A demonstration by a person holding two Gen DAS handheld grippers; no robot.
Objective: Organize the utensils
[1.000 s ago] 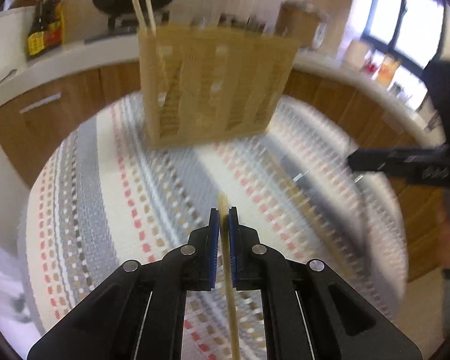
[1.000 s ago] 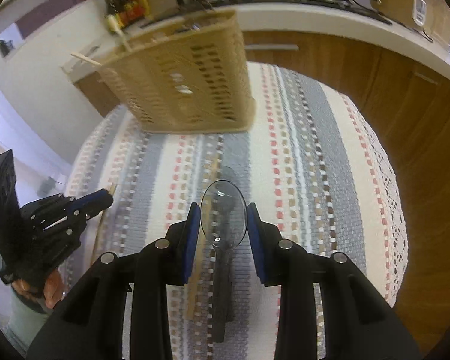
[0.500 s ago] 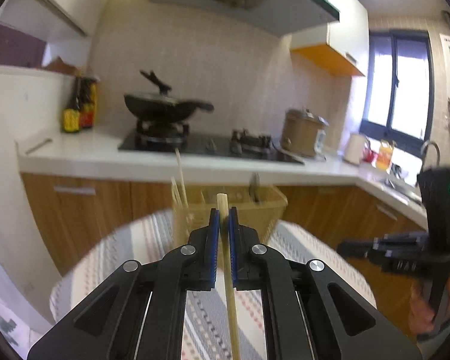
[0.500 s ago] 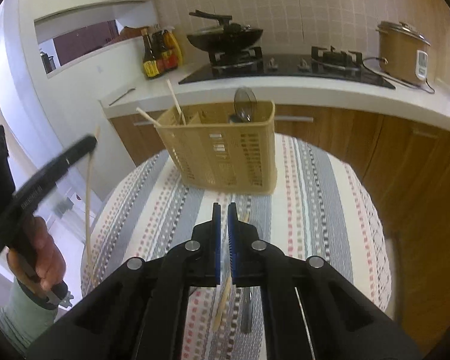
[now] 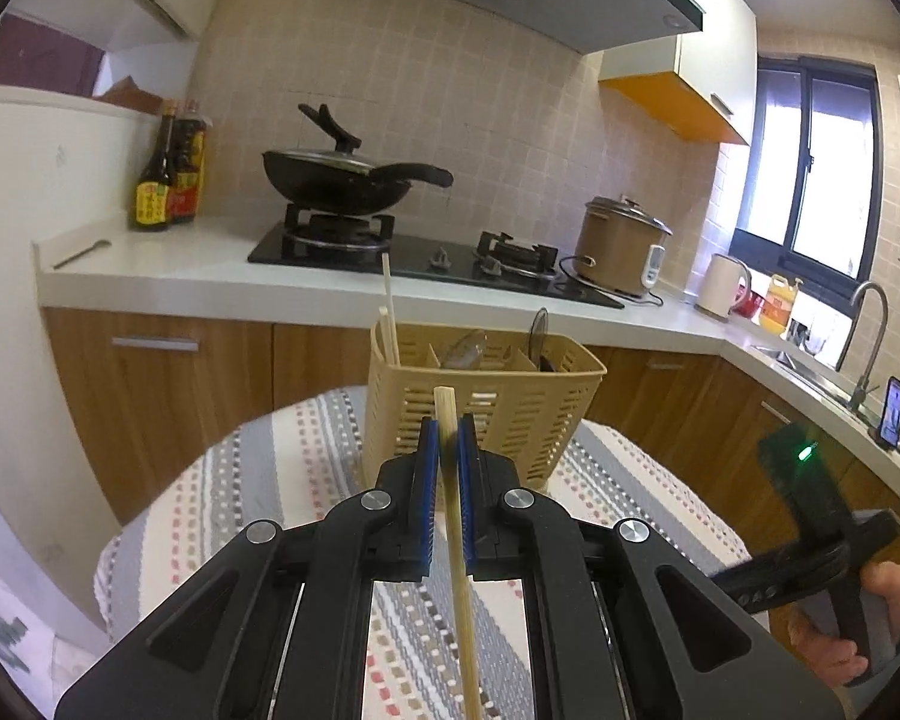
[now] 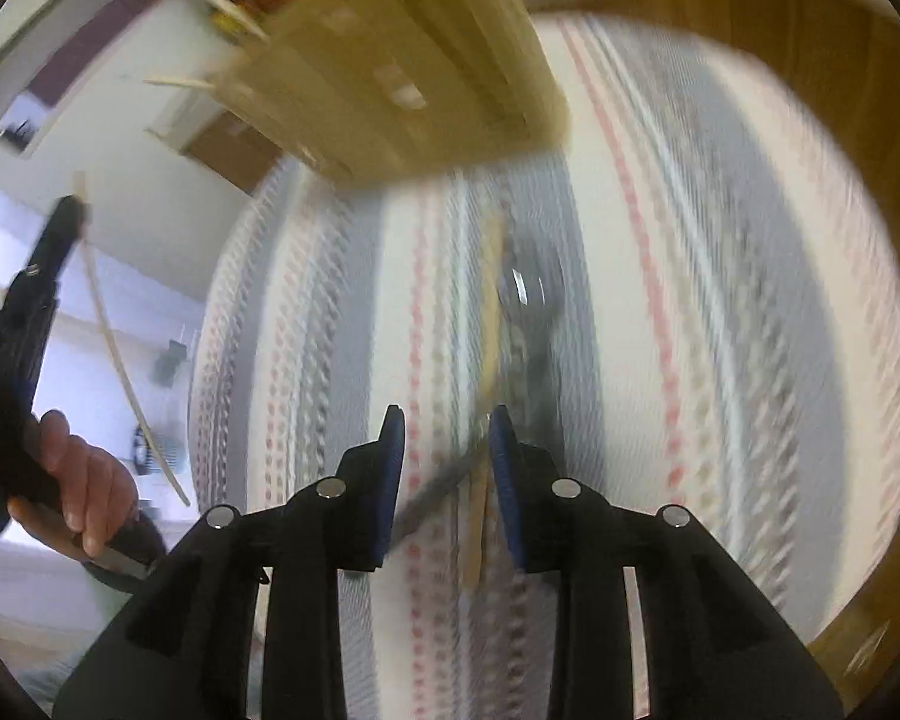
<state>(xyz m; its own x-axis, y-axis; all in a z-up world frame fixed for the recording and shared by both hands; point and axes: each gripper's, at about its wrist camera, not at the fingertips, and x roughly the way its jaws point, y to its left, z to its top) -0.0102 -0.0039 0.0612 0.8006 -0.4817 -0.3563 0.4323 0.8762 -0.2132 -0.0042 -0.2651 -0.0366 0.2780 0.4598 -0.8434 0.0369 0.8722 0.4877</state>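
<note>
The left gripper (image 5: 444, 450), closed on a pale wooden chopstick (image 5: 457, 546), may miss the far beige slotted plastic basket (image 5: 498, 402), while the right gripper (image 6: 444, 450), open and empty, may knock the blurred spoon (image 6: 525, 300).

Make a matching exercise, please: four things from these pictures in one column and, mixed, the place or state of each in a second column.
Things:
1. chopstick
2. right tongs
3. black wok
4. utensil basket

Places or states:
A. on the gas stove
B. standing on the striped tablecloth
C. clamped between the left tongs
D. open, above a spoon on the table

Pairs: 1-C, 2-D, 3-A, 4-B
</note>
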